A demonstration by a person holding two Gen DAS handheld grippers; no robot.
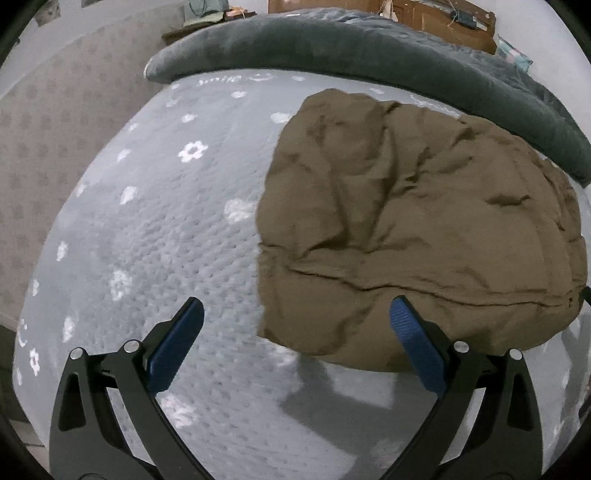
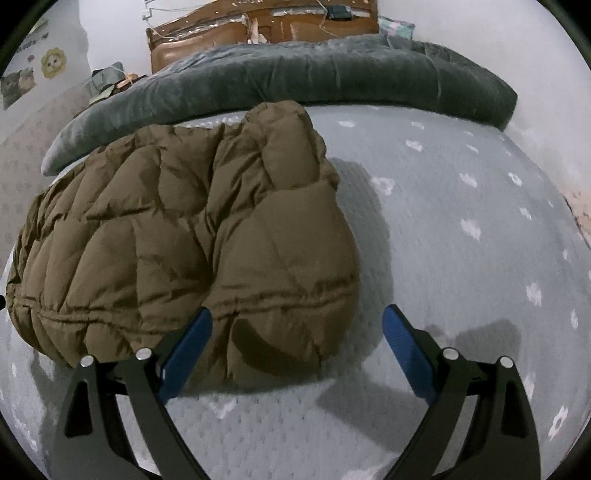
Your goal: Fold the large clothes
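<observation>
Now the brown puffer jacket [image 1: 417,229] lies bunched on the bed [image 1: 155,236], near the grey blanket [image 1: 332,48] — to fold it well, I'd take the near hem at both corners and pinch through the padding. The left gripper [image 1: 295,321] and right gripper [image 2: 295,325] both gape wide, holding nothing — fingers [image 2: 188,343] just above the hem.

A grey flowered bedspread [image 2: 443,229], a dark grey blanket [image 2: 332,77] and a wooden headboard [image 2: 258,26]
</observation>
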